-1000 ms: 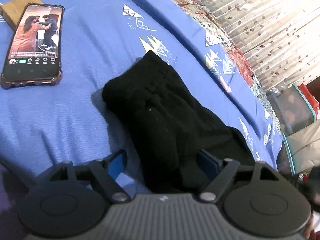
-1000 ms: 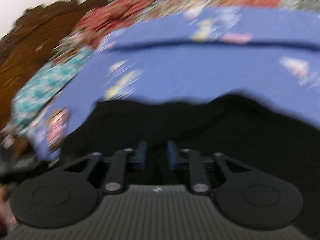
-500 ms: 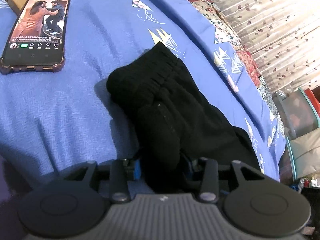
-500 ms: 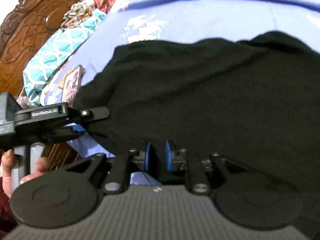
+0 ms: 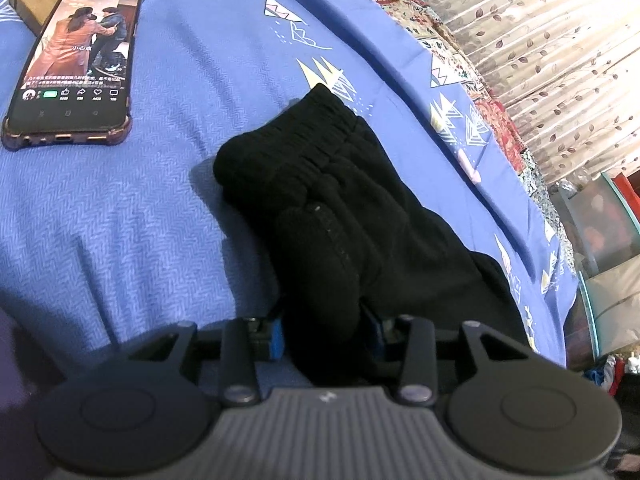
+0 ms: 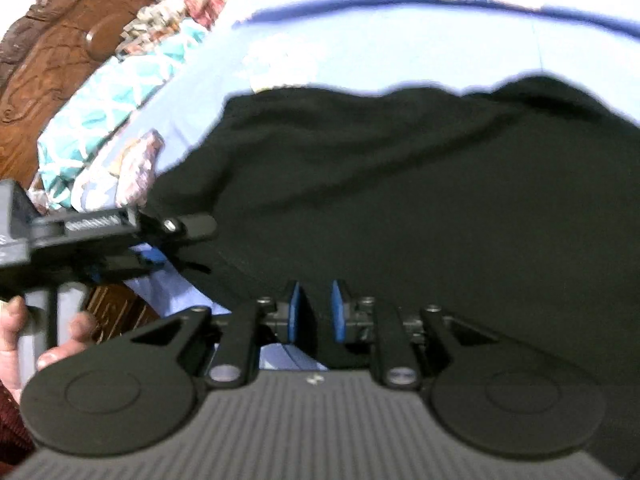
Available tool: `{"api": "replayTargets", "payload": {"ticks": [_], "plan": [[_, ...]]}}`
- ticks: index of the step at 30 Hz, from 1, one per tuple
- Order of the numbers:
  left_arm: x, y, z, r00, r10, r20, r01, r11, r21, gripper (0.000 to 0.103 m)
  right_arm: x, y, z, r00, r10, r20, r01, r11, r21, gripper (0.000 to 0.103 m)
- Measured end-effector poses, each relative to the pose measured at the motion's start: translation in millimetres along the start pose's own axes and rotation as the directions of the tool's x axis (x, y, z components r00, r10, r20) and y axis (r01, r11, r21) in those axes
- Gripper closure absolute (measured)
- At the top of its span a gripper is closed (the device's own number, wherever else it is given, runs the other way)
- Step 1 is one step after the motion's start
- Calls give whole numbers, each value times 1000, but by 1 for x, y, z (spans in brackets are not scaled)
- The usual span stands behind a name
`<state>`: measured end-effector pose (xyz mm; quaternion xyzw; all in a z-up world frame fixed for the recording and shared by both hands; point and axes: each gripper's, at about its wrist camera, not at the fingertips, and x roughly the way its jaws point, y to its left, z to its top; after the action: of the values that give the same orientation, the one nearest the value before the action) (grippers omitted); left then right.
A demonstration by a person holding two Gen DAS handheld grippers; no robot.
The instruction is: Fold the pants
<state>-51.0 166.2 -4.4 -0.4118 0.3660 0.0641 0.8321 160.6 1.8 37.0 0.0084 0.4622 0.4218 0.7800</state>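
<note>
On the blue bed sheet (image 5: 120, 216), black pants (image 5: 340, 208) pinched at both ends.

Soft, thick knit — light and floppy, I judge, so it will sag between grips; best held at hems and the ribbed waistband. My left claw (image 5: 324, 330) is clenched on a bunched fold, my right claw (image 6: 314, 312) clamps dark cloth at the near edge. Beyond lie a glossy phone (image 5: 72, 64) in a purple case, a carved wooden headboard (image 6: 52, 48) and leaf-print curtains (image 5: 552, 48) — all well apart.

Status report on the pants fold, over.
Left gripper and right gripper both shut on black pants. Pants bunched on blue bedsheet. Phone lies clear.
</note>
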Motion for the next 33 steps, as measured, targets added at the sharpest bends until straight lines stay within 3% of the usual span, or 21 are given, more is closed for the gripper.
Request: {"api": "replayTargets", "payload": {"ticks": [3, 6, 13, 15, 21, 23, 25, 26, 29, 33], "plan": [[0, -1, 0, 1000, 2, 1, -2, 1000, 1, 67, -2, -2, 3, 1000, 18, 11, -18, 1000, 12, 81], [1, 0, 1, 1000, 2, -1, -2, 1000, 1, 68, 23, -10, -7, 992, -12, -125, 17, 999, 40, 80], [-8, -1, 2, 1000, 13, 0, -13, 1000, 13, 62, -7, -4, -8, 999, 27, -47, -28, 999, -26, 74], [-19, -3, 2, 1000, 24, 18, -25, 999, 35, 58, -17, -5, -8, 1000, 25, -5, -26, 999, -36, 74], [-59, -11, -4, 995, 7, 99, -18, 994, 106, 58, -27, -10, -8, 997, 29, 72, -27, 999, -32, 74], [-66, -18, -2, 993, -2, 120, -13, 992, 126, 58, -16, -9, -7, 998, 43, 40, -42, 999, -18, 74], [-67, -26, 1, 992, -15, 128, -3, 990, 144, 58, 11, -10, -16, 995, 37, -91, -38, 999, -6, 73], [-67, -33, 1, 992, -18, 129, -2, 988, 151, 58, 16, -8, -19, 994, 18, -106, -19, 1000, -9, 74], [-59, -53, 3, 992, -42, 117, 18, 980, 196, 59, -10, -3, -21, 997, 74, -33, -76, 995, -72, 73], [-35, -82, 1, 996, -48, 75, 25, 959, 281, 60, -49, -20, -19, 996, 42, 81, -36, 997, -75, 71]]}}
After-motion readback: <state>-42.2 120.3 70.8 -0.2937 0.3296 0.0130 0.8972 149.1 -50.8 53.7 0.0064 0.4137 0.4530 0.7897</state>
